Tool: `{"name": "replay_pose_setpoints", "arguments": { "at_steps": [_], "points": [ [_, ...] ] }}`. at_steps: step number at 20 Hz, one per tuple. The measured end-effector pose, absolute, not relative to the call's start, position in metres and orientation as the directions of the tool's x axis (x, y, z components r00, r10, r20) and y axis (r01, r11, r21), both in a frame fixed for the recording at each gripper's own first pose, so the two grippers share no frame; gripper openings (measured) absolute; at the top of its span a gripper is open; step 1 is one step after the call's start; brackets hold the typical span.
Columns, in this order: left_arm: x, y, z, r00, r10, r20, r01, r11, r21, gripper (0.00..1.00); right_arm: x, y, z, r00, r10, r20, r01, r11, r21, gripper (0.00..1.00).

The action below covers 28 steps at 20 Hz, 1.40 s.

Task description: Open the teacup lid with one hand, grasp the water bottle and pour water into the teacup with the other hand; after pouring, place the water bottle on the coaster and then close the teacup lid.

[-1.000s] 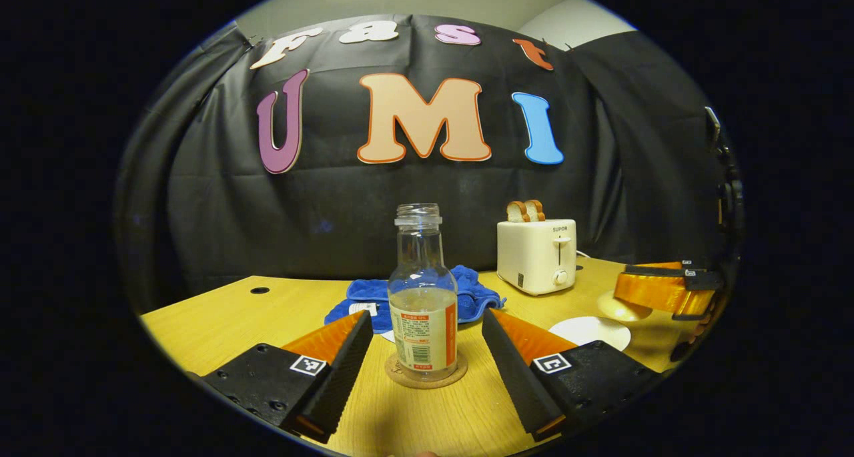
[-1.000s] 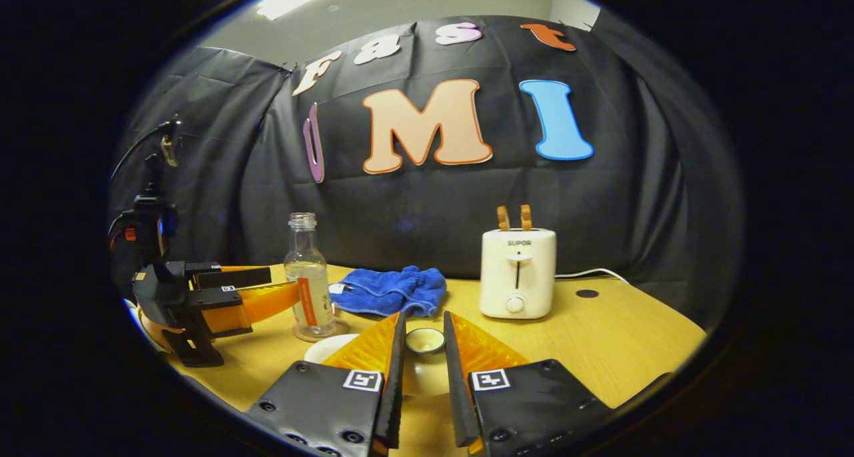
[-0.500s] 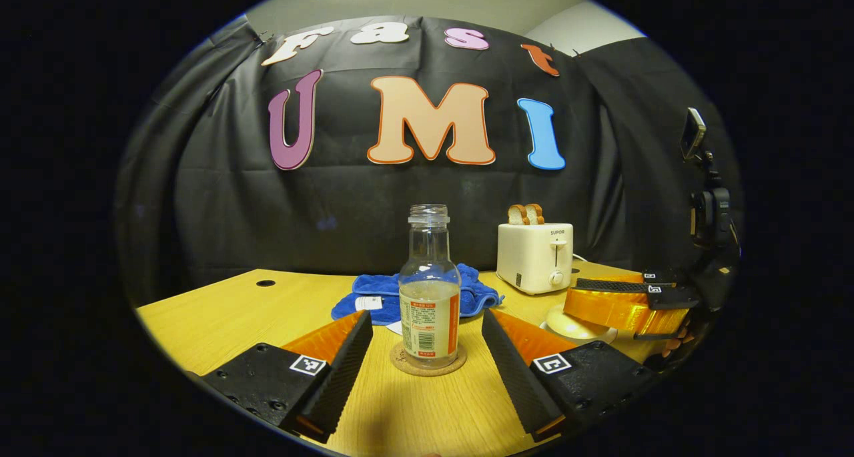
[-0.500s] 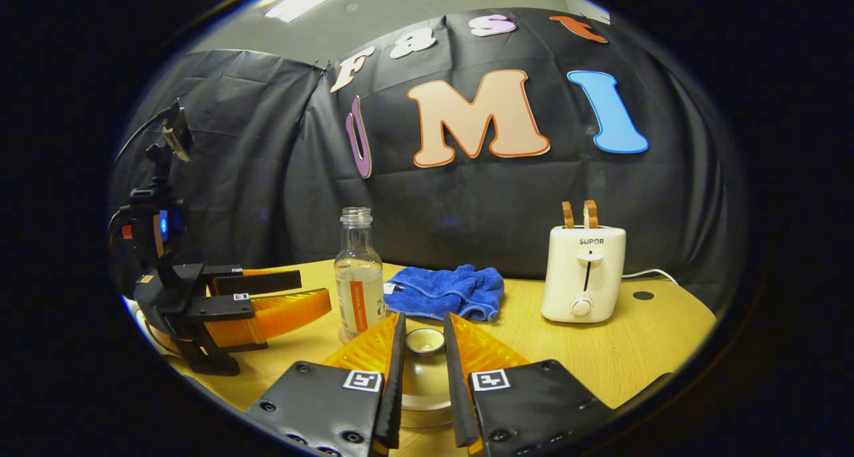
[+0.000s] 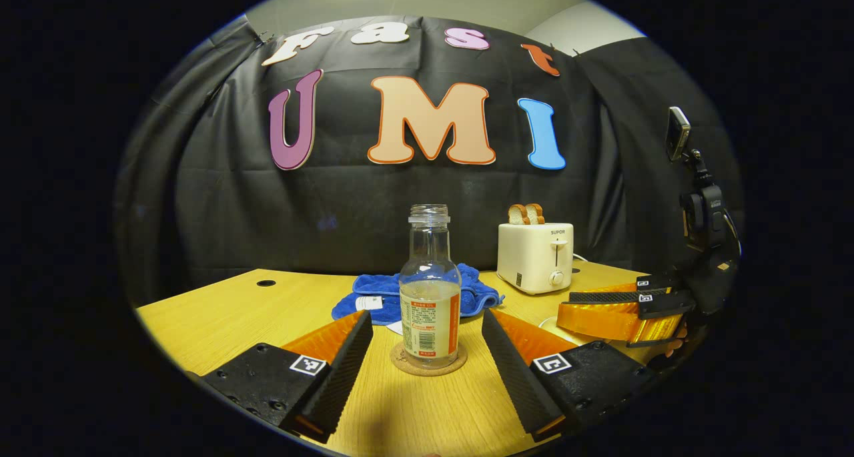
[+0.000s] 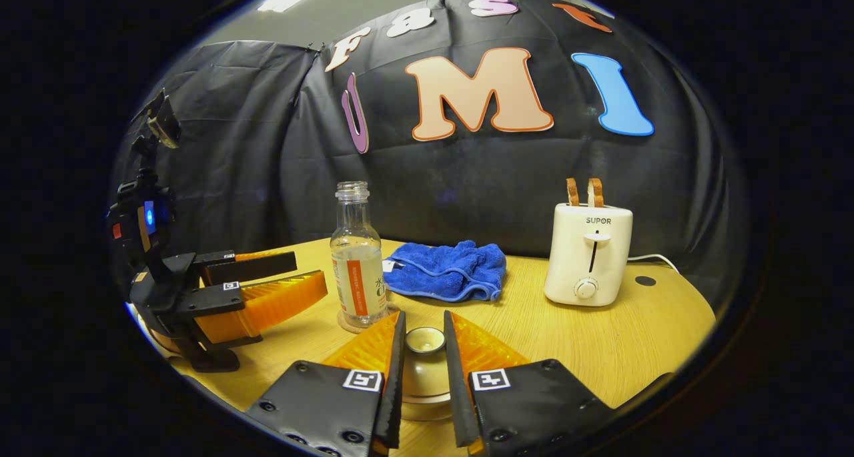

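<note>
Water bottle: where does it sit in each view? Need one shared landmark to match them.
Left gripper view: water bottle stands at centre on the coaster, between that gripper's open jaws.
Right gripper view: the bottle stands left of centre, beyond the gripper's left jaw.
Shared landmark: the blue cloth just behind the bottle.

So the left gripper [image 5: 427, 350] backed off a bit from the water bottle [image 5: 430, 297], which ended up further out ahead of its spread jaws on the cork coaster [image 5: 428, 365]. Over a second the right gripper [image 6: 424, 370] dropped with the teacup lid [image 6: 425, 342] pinched between its jaws; the lid's wide rim came in under them, and the white saucer got covered.
</note>
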<state>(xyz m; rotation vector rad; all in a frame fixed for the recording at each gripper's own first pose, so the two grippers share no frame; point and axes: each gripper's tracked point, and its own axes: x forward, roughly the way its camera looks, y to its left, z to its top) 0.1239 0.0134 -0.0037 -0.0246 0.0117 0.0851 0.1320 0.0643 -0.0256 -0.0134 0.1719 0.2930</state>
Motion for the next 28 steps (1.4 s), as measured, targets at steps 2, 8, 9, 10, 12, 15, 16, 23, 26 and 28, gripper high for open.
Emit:
{"name": "replay_pose_setpoints", "arguments": {
  "at_steps": [2, 8, 9, 10, 12, 15, 16, 23, 26, 28],
  "points": [
    [0.124, 0.014, -0.004, 0.996, 0.085, -0.013, -0.085, 0.996, -0.024, 0.96, 0.130, 0.064, -0.025, 0.943, 0.284, -0.172, -0.286, 0.958, 0.013, 0.35],
    [0.124, 0.014, -0.004, 0.996, 0.084, -0.013, -0.085, 0.996, -0.024, 0.96, 0.125, 0.059, -0.026, 0.945, 0.270, -0.182, -0.271, 0.962, 0.021, 0.62],
    [0.124, 0.013, -0.004, 0.997, 0.081, -0.014, -0.082, 0.996, -0.024, 0.96, 0.124, 0.057, -0.024, 0.950, 0.265, -0.168, -0.266, 0.964, 0.017, 0.74],
    [0.124, 0.012, -0.004, 0.997, 0.079, -0.013, -0.079, 0.997, -0.025, 0.96, 0.122, 0.056, -0.019, 0.955, 0.259, -0.142, -0.260, 0.966, 0.012, 0.75],
    [0.124, 0.012, -0.004, 0.997, 0.079, -0.014, -0.079, 0.997, -0.025, 0.96, 0.116, 0.053, -0.009, 0.965, 0.249, -0.080, -0.249, 0.968, 0.008, 0.75],
    [0.123, 0.014, -0.003, 0.996, 0.085, -0.014, -0.085, 0.996, -0.025, 0.96, 0.109, 0.039, 0.001, 0.979, 0.204, -0.015, -0.204, 0.979, 0.007, 0.75],
    [0.122, 0.013, -0.004, 0.996, 0.084, -0.014, -0.085, 0.996, -0.024, 0.96, 0.107, 0.037, 0.000, 0.980, 0.198, -0.014, -0.198, 0.980, 0.007, 0.78],
    [0.112, 0.019, -0.004, 0.994, 0.112, -0.014, -0.112, 0.993, -0.023, 0.96, 0.078, -0.024, 0.004, 0.999, -0.053, 0.005, 0.053, 0.999, -0.004, 0.79],
    [0.105, 0.026, -0.004, 0.988, 0.152, -0.018, -0.152, 0.988, -0.021, 0.96, 0.060, -0.049, 0.007, 0.986, -0.164, 0.013, 0.165, 0.986, -0.006, 0.78],
    [0.099, 0.028, -0.004, 0.986, 0.166, -0.016, -0.166, 0.986, -0.020, 0.96, 0.053, -0.056, 0.007, 0.981, -0.193, 0.014, 0.193, 0.981, -0.006, 0.76]
  ]
}}
